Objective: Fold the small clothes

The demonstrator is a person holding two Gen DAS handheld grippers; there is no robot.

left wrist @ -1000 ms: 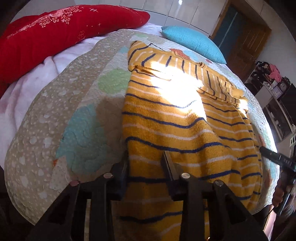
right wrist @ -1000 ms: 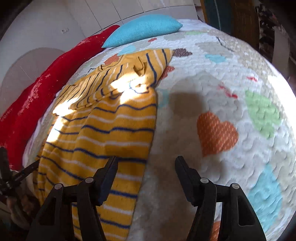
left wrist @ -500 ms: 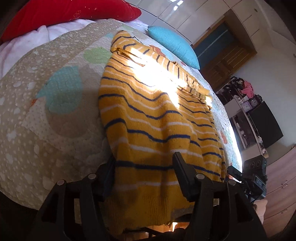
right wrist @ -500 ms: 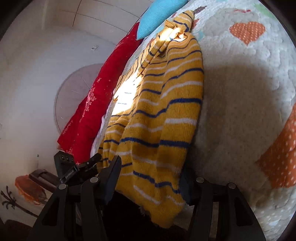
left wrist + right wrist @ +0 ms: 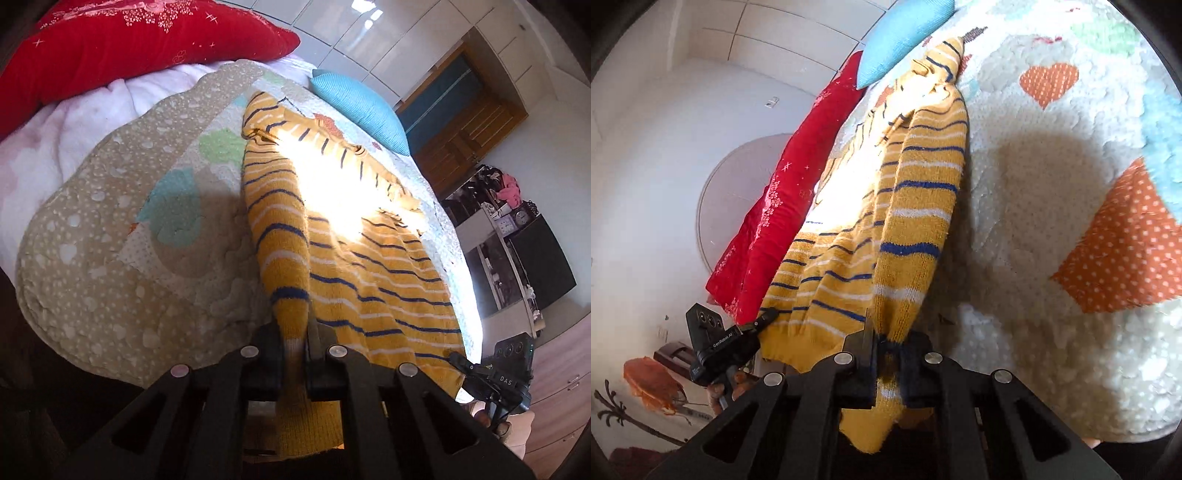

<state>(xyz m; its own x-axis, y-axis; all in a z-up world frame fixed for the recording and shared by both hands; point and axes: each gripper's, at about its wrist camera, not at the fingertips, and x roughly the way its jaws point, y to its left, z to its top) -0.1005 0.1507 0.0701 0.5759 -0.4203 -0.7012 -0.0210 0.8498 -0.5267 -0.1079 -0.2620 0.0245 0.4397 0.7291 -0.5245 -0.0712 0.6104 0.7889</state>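
A yellow knitted sweater [image 5: 373,266] with navy and white stripes lies on the quilted bed, its sleeves bunched at the far end. My left gripper [image 5: 295,343] is shut on the sweater's near left hem corner, which rises in a ridge from the jaws. My right gripper [image 5: 886,347] is shut on the near right hem corner of the sweater [image 5: 916,206], with hem fabric hanging below the jaws. Each gripper shows at the edge of the other's view, the right one [image 5: 495,376] and the left one [image 5: 720,343].
The quilt [image 5: 110,258] has pastel patches and orange hearts [image 5: 1049,83]. A red pillow [image 5: 129,48] and a blue pillow [image 5: 362,107] lie at the far end. A wooden door [image 5: 465,136] and shelves [image 5: 509,236] stand beyond the bed.
Both grippers were open around the sweater's hem corners; both have now closed on them and the pinched edges have lifted into ridges.
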